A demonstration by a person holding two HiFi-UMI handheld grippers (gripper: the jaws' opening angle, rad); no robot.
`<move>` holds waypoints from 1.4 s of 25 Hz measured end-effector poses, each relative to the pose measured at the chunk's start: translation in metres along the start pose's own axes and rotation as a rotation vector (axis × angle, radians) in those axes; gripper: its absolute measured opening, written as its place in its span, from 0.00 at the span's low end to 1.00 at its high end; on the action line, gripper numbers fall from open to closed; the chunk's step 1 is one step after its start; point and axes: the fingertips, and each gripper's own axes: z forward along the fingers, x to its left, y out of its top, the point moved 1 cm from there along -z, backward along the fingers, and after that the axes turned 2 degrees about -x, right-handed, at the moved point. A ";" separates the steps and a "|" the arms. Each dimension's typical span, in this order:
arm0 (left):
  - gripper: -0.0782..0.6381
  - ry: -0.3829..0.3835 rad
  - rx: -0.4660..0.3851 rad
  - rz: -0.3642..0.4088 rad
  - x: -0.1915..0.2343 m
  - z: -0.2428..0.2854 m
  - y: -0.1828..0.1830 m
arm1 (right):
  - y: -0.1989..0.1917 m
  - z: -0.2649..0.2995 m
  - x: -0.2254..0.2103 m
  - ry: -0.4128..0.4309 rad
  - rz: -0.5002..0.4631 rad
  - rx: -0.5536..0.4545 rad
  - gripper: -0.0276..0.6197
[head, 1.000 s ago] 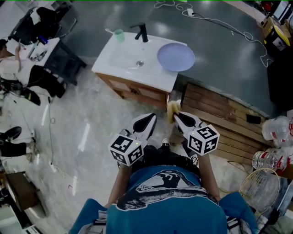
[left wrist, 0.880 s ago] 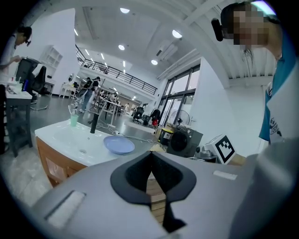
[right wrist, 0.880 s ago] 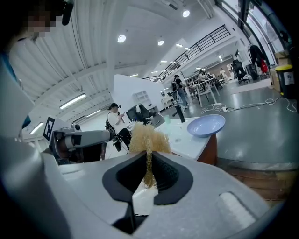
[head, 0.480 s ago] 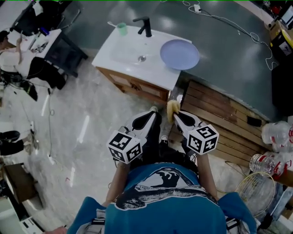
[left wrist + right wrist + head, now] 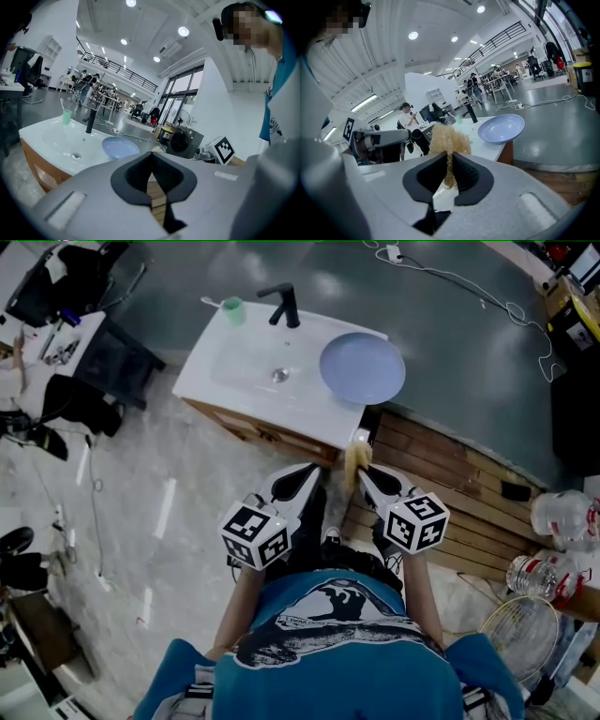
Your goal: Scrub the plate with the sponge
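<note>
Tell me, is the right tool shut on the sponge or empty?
Shut on the sponge: the right tool pinches its yellow fibres between closed jaws.

Empty left gripper (image 5: 312,470), jaws together; right gripper (image 5: 362,471), jaws tight on sponge (image 5: 449,137).

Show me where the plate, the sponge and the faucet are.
plate (image 5: 362,368), head view, middle of the dish
sponge (image 5: 449,138), right gripper view, middle of the yellow tuft
faucet (image 5: 287,307), head view, black upright body
</note>
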 end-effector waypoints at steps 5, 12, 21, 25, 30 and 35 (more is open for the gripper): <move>0.13 -0.024 0.035 0.010 0.043 0.032 0.019 | 0.027 0.039 -0.021 -0.029 0.009 0.011 0.09; 0.18 -0.071 0.070 -0.002 0.095 0.076 0.044 | 0.056 0.087 -0.049 -0.078 0.030 0.040 0.09; 0.33 -0.095 0.257 -0.047 0.174 0.146 0.004 | 0.092 0.155 -0.116 -0.177 -0.036 0.119 0.09; 0.38 -0.118 0.322 -0.164 0.199 0.183 -0.022 | 0.099 0.193 -0.153 -0.217 -0.124 0.223 0.09; 0.40 -0.104 0.372 -0.241 0.217 0.217 -0.042 | 0.101 0.240 -0.187 -0.220 -0.213 0.356 0.09; 0.40 -0.102 0.380 -0.310 0.226 0.236 -0.050 | 0.084 0.276 -0.197 -0.178 -0.266 0.487 0.09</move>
